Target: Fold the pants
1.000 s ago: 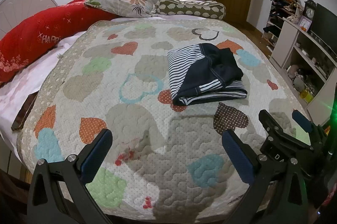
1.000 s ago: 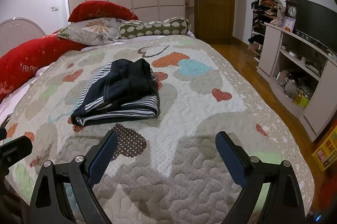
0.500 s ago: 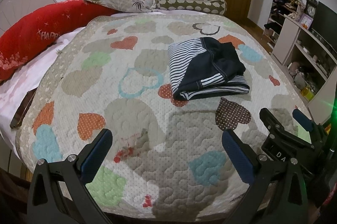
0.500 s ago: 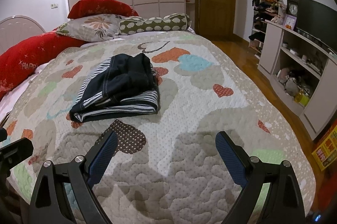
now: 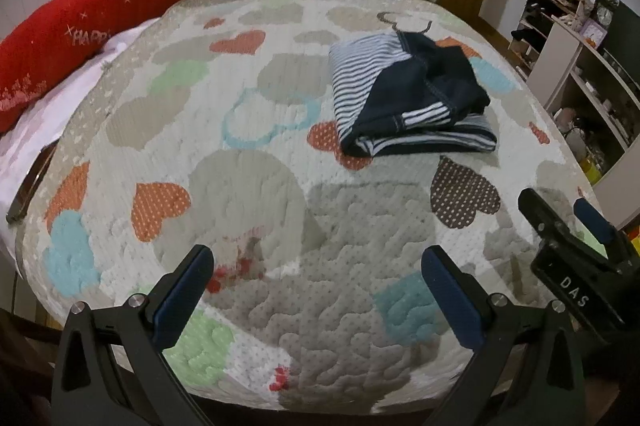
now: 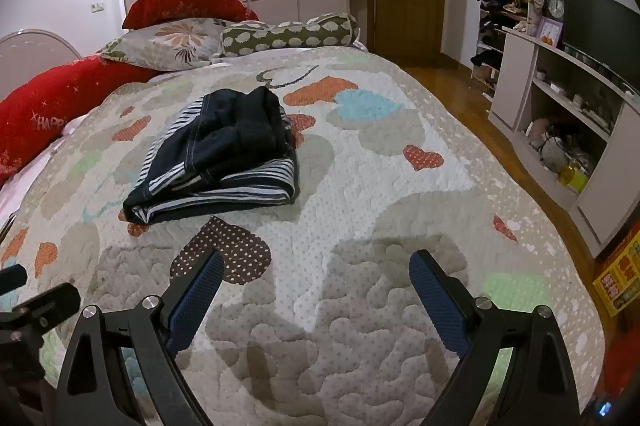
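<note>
Your left gripper (image 5: 316,278) and right gripper (image 6: 316,284), both wide and empty, have backed off from the pants (image 5: 408,101) (folded compactly); task appears complete.

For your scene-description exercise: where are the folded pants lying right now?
The folded pants lie on the heart-print quilt, left of centre in the right wrist view and right of centre in the left wrist view, just beyond a brown dotted heart, clear of both open grippers.
</note>
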The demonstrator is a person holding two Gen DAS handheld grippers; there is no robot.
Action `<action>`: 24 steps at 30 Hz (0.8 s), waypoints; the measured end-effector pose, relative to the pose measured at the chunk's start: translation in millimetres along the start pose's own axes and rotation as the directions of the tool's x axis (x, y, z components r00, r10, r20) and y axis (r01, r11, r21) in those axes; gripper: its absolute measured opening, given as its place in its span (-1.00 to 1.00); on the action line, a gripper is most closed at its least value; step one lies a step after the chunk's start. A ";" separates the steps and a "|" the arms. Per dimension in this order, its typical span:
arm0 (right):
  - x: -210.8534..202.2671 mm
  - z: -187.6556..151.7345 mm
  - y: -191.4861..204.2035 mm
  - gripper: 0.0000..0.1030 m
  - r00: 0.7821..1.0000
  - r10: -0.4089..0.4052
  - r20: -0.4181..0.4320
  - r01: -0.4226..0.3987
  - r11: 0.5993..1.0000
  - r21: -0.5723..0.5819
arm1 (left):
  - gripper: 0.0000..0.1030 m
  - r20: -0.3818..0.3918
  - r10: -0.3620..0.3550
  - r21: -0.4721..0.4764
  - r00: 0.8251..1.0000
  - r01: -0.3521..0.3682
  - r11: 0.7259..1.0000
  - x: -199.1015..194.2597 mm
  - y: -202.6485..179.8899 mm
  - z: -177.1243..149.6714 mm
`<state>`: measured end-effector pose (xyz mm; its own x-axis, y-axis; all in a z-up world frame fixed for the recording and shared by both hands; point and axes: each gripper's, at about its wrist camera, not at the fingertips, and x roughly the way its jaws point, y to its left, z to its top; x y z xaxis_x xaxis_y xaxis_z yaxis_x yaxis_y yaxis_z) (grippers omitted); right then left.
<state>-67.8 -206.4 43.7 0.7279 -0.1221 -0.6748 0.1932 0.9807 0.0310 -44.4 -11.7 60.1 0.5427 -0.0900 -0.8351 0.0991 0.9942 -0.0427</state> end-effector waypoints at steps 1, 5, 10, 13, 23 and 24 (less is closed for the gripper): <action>0.8 0.0 -0.4 0.86 1.000 0.000 -0.002 0.000 1.000 0.000 | 1.00 -0.005 0.000 -0.002 1.000 0.000 1.000 1.2 0.4 -0.6; 1.9 -0.4 0.0 0.86 1.000 0.000 -0.007 0.000 1.000 -0.002 | 1.00 -0.018 -0.001 -0.002 1.000 0.001 1.000 4.8 0.7 -1.8; 1.9 -1.1 1.3 0.86 1.000 -0.001 -0.008 0.001 1.000 -0.004 | 1.00 -0.028 -0.002 -0.001 1.000 0.002 1.000 7.6 0.2 -2.2; 2.7 -1.5 1.5 0.86 1.000 0.000 -0.010 0.000 1.000 -0.007 | 1.00 -0.034 -0.003 -0.001 0.999 0.003 1.000 9.3 0.5 -2.3; 3.0 -1.7 2.4 0.86 1.000 -0.001 -0.012 0.000 1.000 -0.008 | 1.00 -0.045 -0.007 -0.003 0.999 0.006 1.000 11.8 0.9 -3.1; 2.6 -1.5 2.5 0.86 1.000 -0.001 -0.011 0.001 1.000 -0.007 | 1.00 -0.046 -0.007 -0.003 0.999 0.006 1.000 12.7 1.2 -3.3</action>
<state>-66.5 -204.1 40.9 0.7202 -0.1213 -0.6831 0.1894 0.9816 0.0254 -40.1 -11.4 47.7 0.5027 -0.0936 -0.8594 0.0998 0.9938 -0.0499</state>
